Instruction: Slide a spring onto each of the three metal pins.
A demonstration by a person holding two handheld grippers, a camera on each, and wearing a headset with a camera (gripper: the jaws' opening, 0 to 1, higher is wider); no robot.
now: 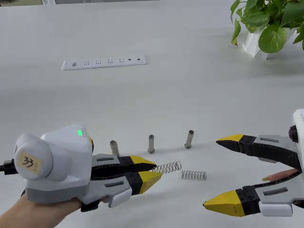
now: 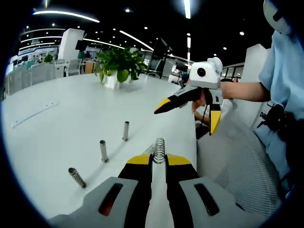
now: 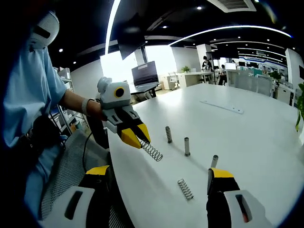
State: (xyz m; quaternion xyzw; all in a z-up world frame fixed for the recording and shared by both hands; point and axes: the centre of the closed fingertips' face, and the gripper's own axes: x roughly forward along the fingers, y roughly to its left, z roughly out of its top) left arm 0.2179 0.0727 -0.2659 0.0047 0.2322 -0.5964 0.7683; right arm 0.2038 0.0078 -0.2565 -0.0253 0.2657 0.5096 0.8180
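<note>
Three metal pins on the tabletop [image 1: 190,95]: left pin [image 1: 113,142], middle pin [image 1: 151,143], right pin [image 1: 189,139]. Three springs too: a sleeved spring [image 1: 114,150] on the left pin, a pinched spring [image 1: 167,167] in the left claw [image 1: 154,172], a loose spring [image 1: 194,175] lying flat. Two claws counting the right claw [image 1: 212,173]. One power strip [image 1: 104,61], one potted plant [image 1: 268,21].

Wide white table [image 1: 199,95]; at 11 o'clock a white power strip [image 1: 104,61], at 1 o'clock a leafy potted plant [image 1: 266,21]. Overhead, long ceiling light strips [image 3: 112,33], dark open office.
</note>
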